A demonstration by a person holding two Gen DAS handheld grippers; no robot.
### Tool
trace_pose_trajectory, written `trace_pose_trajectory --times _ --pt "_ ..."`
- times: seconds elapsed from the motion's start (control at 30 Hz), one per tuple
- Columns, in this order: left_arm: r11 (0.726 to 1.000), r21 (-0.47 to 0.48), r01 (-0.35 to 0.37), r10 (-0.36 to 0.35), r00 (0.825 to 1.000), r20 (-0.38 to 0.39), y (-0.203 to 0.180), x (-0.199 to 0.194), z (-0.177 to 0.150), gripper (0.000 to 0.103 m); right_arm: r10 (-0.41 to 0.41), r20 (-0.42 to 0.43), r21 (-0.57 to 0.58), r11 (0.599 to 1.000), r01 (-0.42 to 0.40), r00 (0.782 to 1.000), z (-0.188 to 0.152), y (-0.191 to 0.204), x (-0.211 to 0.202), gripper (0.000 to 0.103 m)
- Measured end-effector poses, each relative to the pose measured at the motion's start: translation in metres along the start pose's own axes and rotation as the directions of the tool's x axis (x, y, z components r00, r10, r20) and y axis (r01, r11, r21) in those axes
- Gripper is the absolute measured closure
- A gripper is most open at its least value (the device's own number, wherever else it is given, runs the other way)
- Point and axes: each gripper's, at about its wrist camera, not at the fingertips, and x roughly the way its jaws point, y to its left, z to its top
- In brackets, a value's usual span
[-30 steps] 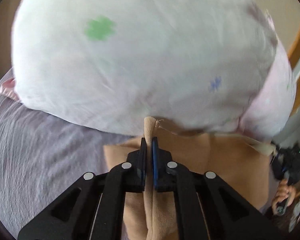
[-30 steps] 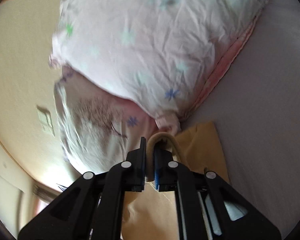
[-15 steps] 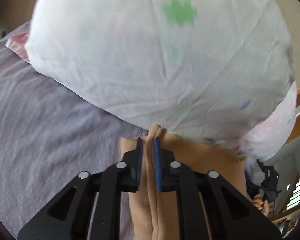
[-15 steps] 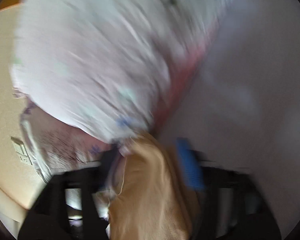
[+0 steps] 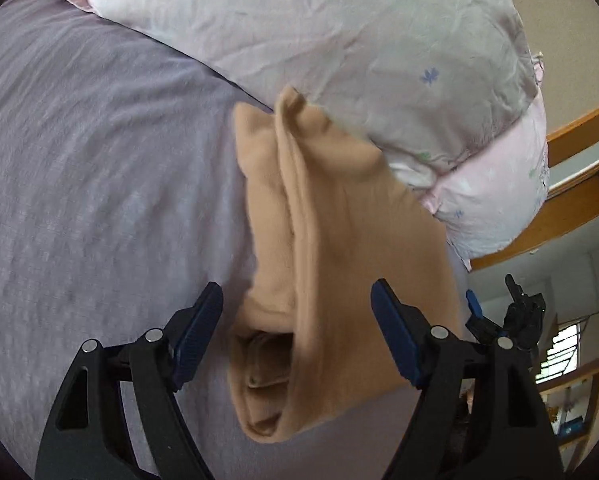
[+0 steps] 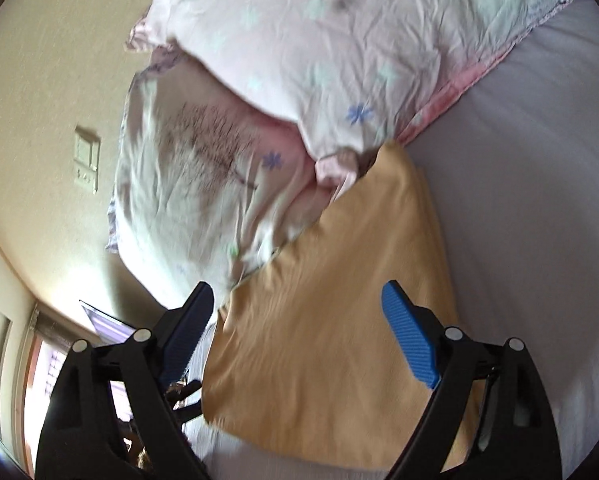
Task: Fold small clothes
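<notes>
A small tan garment (image 5: 331, 248) lies folded on the lilac bed sheet (image 5: 99, 184), its far end against the pillows. A raised fold runs along its middle. My left gripper (image 5: 295, 320) is open and empty, its jaws wide apart just above the garment's near end. In the right wrist view the same garment (image 6: 327, 320) lies flat under my right gripper (image 6: 299, 320), which is also open and empty. The tip of the right gripper (image 5: 511, 312) shows at the right edge of the left wrist view.
Two white and pink flowered pillows (image 5: 339, 40) lie at the head of the bed, touching the garment; they also show in the right wrist view (image 6: 299, 60). A beige wall with a switch plate (image 6: 86, 164) is behind. A wooden frame (image 5: 571, 184) stands at the right.
Both grippers were shut on the tan garment and have opened and let it go. The garment now lies on the sheet, and both grippers have drawn back from the pillows.
</notes>
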Motion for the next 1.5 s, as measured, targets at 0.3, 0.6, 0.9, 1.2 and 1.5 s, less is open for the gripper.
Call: trace_pose_trajectory --times 0.3,0.6,0.9,1.2,1.5 --pt "0.931 -0.294 0.215 -0.212 0.976 0.042 0.02 0.024 0.01 0.081 0.047 0.004 -0.02 0.999 -0.047 0.999 -0.02 0.006 -0.026 0.016" --pt "0.976 0.096 0.196 -0.198 0.98 0.013 -0.172 0.039 0.026 0.082 0.082 0.093 -0.016 0.997 -0.081 0.992 -0.021 -0.006 -0.074 0.015" --pt "0.934 0.248 0.256 -0.147 0.911 -0.386 -0.288 0.219 -0.051 0.065 -0.004 0.111 0.017 1.0 0.003 0.994 -0.018 -0.031 -0.101 0.015" --pt "0.927 0.281 0.247 -0.222 0.968 -0.119 -0.227 0.095 -0.025 0.013 -0.056 0.006 -0.092 0.994 0.057 0.998 -0.011 -0.01 -0.086 0.015" --pt "0.964 0.228 0.139 -0.081 0.966 -0.247 -0.169 0.108 -0.05 0.013 -0.15 -0.073 -0.25 0.96 0.128 0.986 -0.046 0.018 -0.06 0.041"
